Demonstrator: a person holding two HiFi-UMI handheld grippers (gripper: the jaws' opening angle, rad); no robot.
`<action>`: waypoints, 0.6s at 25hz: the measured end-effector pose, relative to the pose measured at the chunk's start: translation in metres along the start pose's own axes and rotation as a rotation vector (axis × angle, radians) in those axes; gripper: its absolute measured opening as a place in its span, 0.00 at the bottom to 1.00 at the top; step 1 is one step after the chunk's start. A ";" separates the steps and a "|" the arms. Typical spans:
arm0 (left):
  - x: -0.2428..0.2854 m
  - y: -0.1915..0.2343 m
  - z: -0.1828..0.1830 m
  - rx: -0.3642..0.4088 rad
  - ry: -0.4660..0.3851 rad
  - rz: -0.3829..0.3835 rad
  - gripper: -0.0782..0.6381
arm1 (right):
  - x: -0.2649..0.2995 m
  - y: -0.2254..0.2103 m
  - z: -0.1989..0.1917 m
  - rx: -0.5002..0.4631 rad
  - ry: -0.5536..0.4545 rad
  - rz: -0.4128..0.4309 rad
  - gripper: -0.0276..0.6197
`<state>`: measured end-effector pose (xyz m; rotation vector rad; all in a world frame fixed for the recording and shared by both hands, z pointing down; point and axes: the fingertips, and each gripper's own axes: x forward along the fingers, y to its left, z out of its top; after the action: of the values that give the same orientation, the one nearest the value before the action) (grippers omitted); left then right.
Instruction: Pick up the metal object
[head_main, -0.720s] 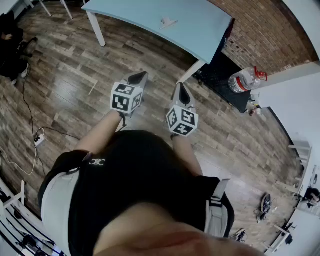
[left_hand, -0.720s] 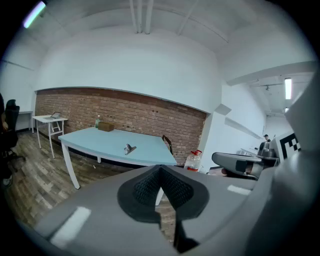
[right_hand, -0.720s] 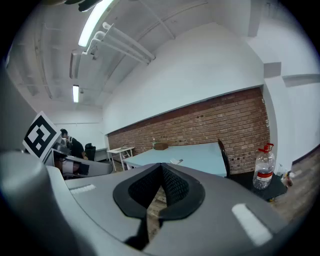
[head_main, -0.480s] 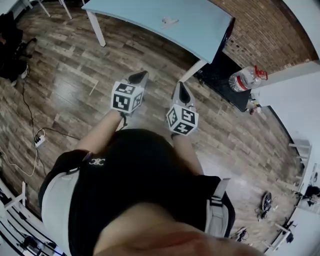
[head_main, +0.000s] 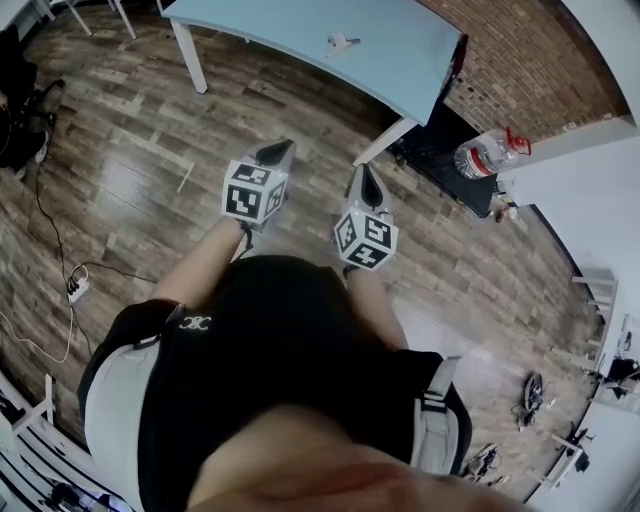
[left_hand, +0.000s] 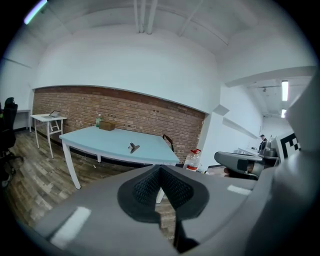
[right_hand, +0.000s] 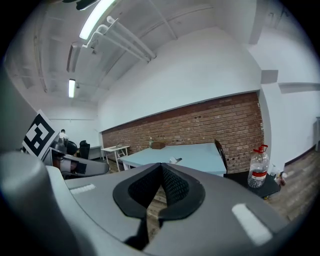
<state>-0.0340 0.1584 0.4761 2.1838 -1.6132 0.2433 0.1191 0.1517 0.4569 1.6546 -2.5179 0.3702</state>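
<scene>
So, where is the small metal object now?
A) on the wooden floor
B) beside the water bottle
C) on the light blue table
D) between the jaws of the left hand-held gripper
C: the metal object lies on top of the light blue table, and nothing touches it.

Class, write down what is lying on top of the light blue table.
A small metal clip lies on the table, with a brown box and a green bottle at its far end. The head view cuts off that end.
</scene>
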 end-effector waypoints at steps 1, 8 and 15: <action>0.000 0.002 -0.002 -0.001 0.004 -0.004 0.11 | -0.001 0.003 -0.002 -0.004 0.002 -0.001 0.06; 0.007 0.010 -0.009 -0.007 0.026 -0.019 0.11 | 0.003 0.009 -0.010 -0.015 0.016 -0.012 0.06; 0.036 0.027 -0.003 0.002 0.045 -0.005 0.11 | 0.040 0.000 -0.005 0.000 0.004 -0.011 0.07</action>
<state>-0.0481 0.1221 0.4985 2.1687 -1.5834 0.2902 0.1030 0.1169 0.4709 1.6657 -2.5048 0.3712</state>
